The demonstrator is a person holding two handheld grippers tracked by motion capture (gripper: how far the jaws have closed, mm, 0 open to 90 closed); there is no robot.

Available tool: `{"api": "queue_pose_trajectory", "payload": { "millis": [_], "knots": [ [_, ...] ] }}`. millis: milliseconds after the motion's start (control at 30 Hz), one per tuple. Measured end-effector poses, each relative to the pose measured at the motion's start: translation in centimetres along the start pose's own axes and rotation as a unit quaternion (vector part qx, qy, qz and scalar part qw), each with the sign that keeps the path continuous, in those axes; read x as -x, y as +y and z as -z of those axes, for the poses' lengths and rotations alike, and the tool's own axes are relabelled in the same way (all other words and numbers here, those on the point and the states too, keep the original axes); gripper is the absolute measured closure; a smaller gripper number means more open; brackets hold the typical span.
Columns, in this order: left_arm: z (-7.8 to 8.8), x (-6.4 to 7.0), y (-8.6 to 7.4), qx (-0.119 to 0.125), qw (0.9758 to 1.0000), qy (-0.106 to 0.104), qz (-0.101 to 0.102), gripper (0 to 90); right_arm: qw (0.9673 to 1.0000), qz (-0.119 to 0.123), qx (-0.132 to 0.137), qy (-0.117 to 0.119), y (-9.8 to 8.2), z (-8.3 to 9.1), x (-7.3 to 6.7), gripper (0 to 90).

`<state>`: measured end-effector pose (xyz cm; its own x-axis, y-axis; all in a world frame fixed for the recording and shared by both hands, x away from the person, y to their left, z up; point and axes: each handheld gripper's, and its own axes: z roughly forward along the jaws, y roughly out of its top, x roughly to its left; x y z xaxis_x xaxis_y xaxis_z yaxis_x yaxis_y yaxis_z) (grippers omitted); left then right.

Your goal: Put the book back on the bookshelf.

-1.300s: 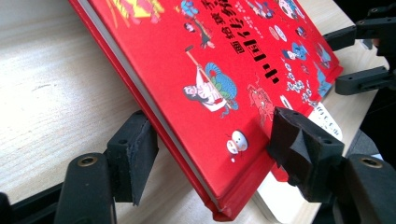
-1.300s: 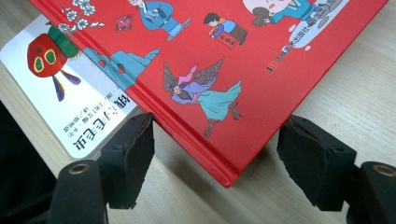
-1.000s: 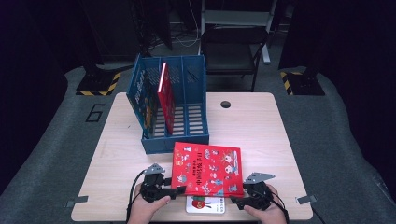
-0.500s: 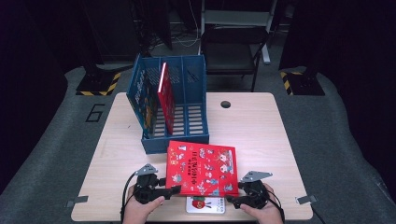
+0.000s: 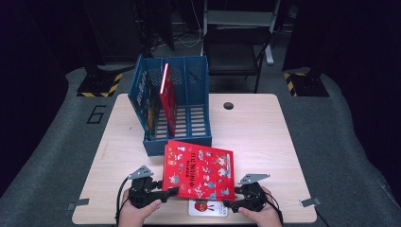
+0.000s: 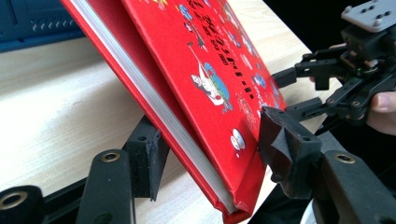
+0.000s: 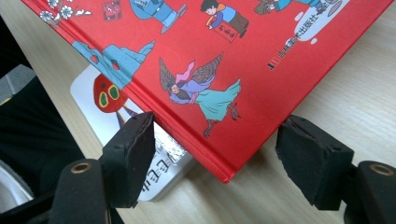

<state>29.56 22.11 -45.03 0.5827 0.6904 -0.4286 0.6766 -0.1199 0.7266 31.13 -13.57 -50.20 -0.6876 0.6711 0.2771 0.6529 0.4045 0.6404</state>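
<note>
a large red picture book [image 5: 198,169] is being raised off the near edge of the wooden table [image 5: 265,132], just in front of the blue file rack [image 5: 175,106], so the step in hand is judged to be the lift that comes ahead of filing it. the left gripper [image 5: 163,194] is set at the book's near left corner; in the left gripper view the book [image 6: 196,88] is seen tilted up between the two black jaws, which have just been closing, one pad under the pages and the other close against the cover, though a firm clamp cannot be confirmed. the right gripper [image 5: 234,197] is placed at the near right corner, and in the right gripper view its jaws are seen standing wide on either side of the corner of the book [image 7: 224,70] without pressing on it. beneath that corner a smaller white book [image 7: 119,109] with a red caterpillar face is left lying flat on the table. another red book [image 5: 168,97] is already stood upright in a slot of the rack. for the next move, a secure hold on both corners is judged to be needed before the book is turned upright, carried forward and lowered spine-first into a free compartment, with care that the cover is not caught on the rack's front wall.
</note>
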Motion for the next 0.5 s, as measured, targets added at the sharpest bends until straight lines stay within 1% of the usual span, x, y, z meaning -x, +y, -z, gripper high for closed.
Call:
{"api": "queue_pose_trajectory", "payload": {
  "millis": [67,133,167,200,233,267,300,333,367,400,433,500],
  "knots": [
    [0.3,0.1,0.1,0.003,1.0000,0.000,0.000,45.4,1.0000,0.000,-0.003,0.002,0.0,-0.1,-0.1,28.0],
    [0.5,0.2,0.2,0.015,0.9999,0.001,-0.001,47.7,0.9999,0.008,-0.008,0.009,0.1,-0.4,-0.3,28.0],
    [0.6,0.2,0.3,0.013,0.9999,0.001,-0.005,48.7,0.9999,0.004,-0.011,0.009,0.2,-0.6,-0.5,28.0],
    [0.7,0.3,0.3,0.015,0.9999,0.000,0.000,49.1,0.9999,0.010,-0.009,0.011,0.2,-0.7,-0.5,28.0],
    [0.7,0.3,0.3,0.018,0.9998,0.003,0.000,49.4,0.9998,0.008,-0.011,0.014,0.2,-0.7,-0.7,27.9],
    [0.8,0.4,0.4,0.017,0.9999,0.002,0.000,49.5,0.9997,0.014,-0.012,0.014,0.3,-0.7,-0.7,27.9],
    [0.9,0.3,0.5,0.018,0.9998,0.006,-0.004,49.5,0.9998,0.011,-0.009,0.015,0.3,-0.8,-0.8,27.9],
    [0.9,0.4,0.5,0.016,0.9999,0.002,0.001,49.7,0.9998,0.013,-0.008,0.015,0.3,-0.9,-0.8,27.8],
    [1.0,0.5,0.5,0.022,0.9997,-0.002,0.002,50.1,0.9998,0.011,-0.010,0.013,0.3,-0.9,-0.9,27.7],
    [1.1,0.6,0.6,0.025,0.9996,-0.007,0.006,50.9,0.9998,0.019,-0.008,0.009,0.4,-1.0,-1.0,27.8],
    [1.1,0.7,0.7,0.030,0.9995,-0.005,0.000,51.5,0.9994,0.033,-0.012,0.006,0.4,-1.3,-1.1,28.3],
    [1.4,0.8,0.9,0.029,0.9995,0.000,-0.008,52.2,0.9993,0.035,-0.017,0.001,0.4,-1.5,-1.6,30.2]
  ]
}}
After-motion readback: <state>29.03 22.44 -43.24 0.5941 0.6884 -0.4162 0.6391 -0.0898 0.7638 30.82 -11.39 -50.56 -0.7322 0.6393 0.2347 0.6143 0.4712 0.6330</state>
